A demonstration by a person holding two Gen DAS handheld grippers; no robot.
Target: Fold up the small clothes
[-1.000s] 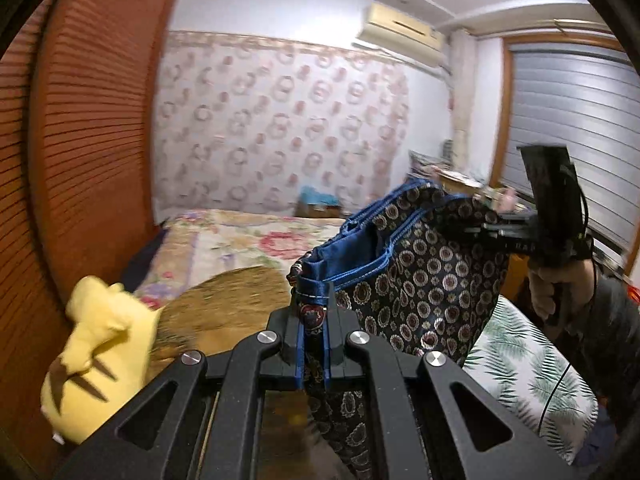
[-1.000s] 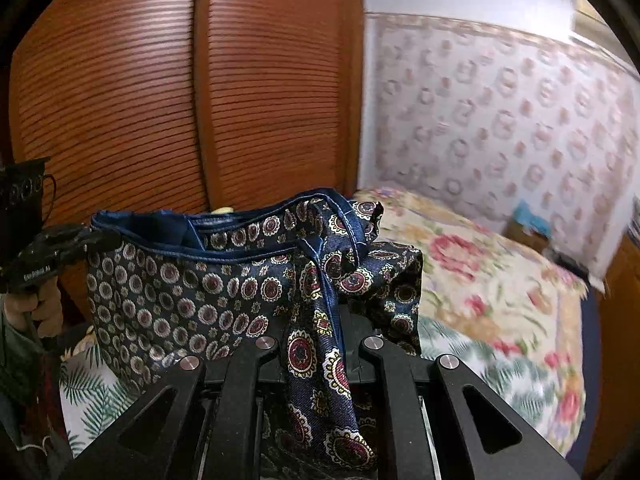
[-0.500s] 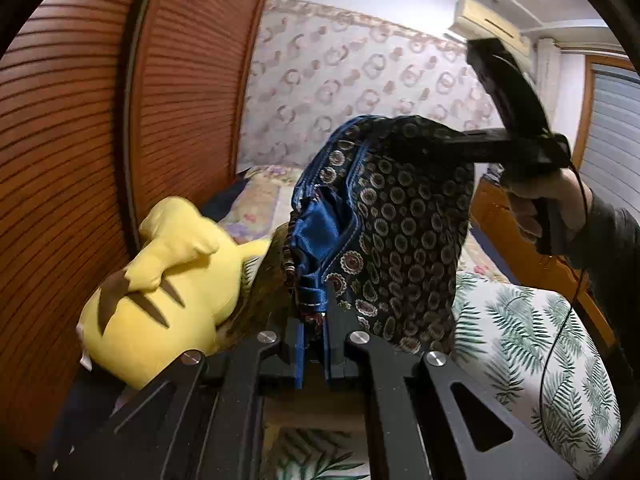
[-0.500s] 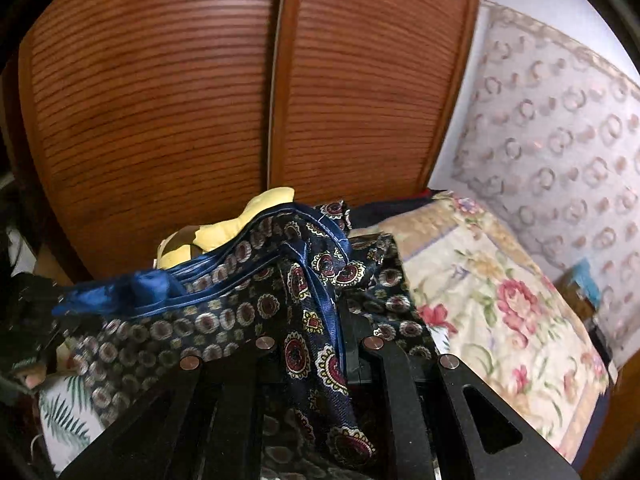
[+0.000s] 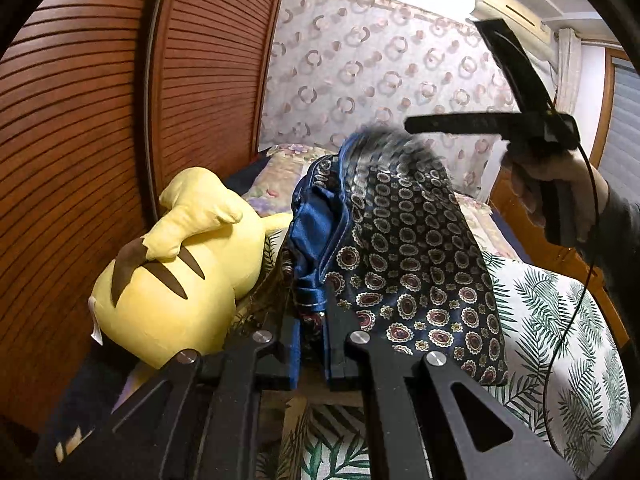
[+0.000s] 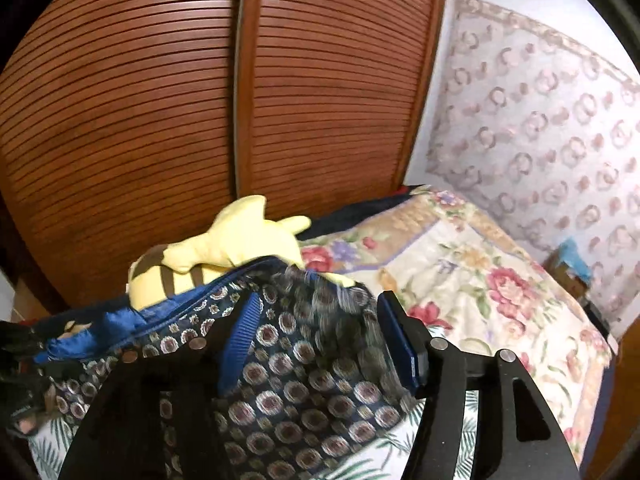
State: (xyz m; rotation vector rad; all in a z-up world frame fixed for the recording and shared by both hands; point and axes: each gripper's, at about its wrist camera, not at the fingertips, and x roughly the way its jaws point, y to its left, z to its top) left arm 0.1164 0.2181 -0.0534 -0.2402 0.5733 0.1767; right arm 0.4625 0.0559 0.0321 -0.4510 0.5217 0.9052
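Pinching, left tongs (image 5: 312,328): pressed together on the blue-lined edge of the patterned shorts (image 5: 404,264).
Right tongs (image 6: 320,344): jaws were opening, pads clear of the cloth, the shorts blurred between them.
Shorts: hung from the left tongs above the leaf-print bedcover (image 5: 560,344), one side dropping.
Risk, bunching: the freed side could land in a crumpled heap, spoiling the fold.
Risk, snagging: cloth might catch the yellow plush toy (image 5: 176,264) just beside it.
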